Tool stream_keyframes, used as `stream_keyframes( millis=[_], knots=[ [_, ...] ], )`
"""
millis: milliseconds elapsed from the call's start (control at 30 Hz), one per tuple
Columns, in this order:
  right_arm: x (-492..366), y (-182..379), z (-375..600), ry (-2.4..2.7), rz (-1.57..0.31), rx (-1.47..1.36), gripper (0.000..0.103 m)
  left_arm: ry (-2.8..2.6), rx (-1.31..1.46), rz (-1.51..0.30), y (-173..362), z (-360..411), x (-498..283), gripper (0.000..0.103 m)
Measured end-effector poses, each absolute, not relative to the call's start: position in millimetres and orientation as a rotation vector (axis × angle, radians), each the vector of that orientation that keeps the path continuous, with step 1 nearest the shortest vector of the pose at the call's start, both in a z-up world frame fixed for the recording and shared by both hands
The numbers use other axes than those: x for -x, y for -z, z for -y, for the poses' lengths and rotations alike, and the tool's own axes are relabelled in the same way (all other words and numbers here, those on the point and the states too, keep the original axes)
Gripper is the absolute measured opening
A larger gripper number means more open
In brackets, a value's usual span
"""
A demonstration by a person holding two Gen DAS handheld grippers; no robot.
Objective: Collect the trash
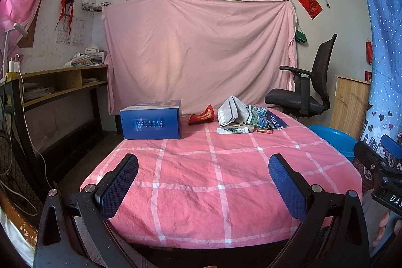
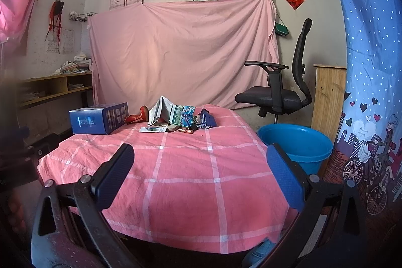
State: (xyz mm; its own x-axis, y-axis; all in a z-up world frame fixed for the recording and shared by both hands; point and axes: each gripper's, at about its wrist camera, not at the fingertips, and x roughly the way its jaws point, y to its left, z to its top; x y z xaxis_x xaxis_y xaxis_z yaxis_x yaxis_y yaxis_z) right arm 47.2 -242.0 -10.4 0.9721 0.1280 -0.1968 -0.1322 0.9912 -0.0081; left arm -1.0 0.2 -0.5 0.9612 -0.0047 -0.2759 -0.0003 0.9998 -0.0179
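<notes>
A pile of trash (image 1: 241, 116) lies at the far side of the pink checked table (image 1: 201, 180): a grey crumpled bag, a red wrapper (image 1: 202, 116), a white tube (image 1: 232, 130), dark blue wrappers. The pile also shows in the right wrist view (image 2: 176, 117). A blue bucket (image 2: 296, 145) stands on the floor right of the table (image 2: 188, 167). My left gripper (image 1: 203, 182) is open and empty over the near table edge. My right gripper (image 2: 198, 175) is open and empty, also at the near edge, far from the pile.
A blue box (image 1: 150, 121) sits at the far left of the table, also in the right wrist view (image 2: 98, 118). A black office chair (image 2: 276, 92) stands behind right. A wooden desk (image 1: 55, 84) is left. A pink sheet (image 1: 201, 54) hangs behind.
</notes>
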Motion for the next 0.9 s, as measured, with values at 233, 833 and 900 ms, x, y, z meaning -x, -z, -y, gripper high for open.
stream_keyframes(
  millis=[233,833,900],
  knots=[
    [-47.5,11.1,242.0,-0.133,-0.199,0.021,0.103,0.002,0.019,-0.281,0.4,-0.3,0.5,0.102],
    [-48.1,10.2,240.5,-0.135,-0.210,0.016,0.103,0.000,0.022,-0.287,6.9,-3.7,-4.0,0.102],
    [-48.3,10.0,240.7,-0.134,-0.210,0.015,0.103,0.001,0.022,-0.287,6.6,-3.5,-3.8,0.102]
  ],
)
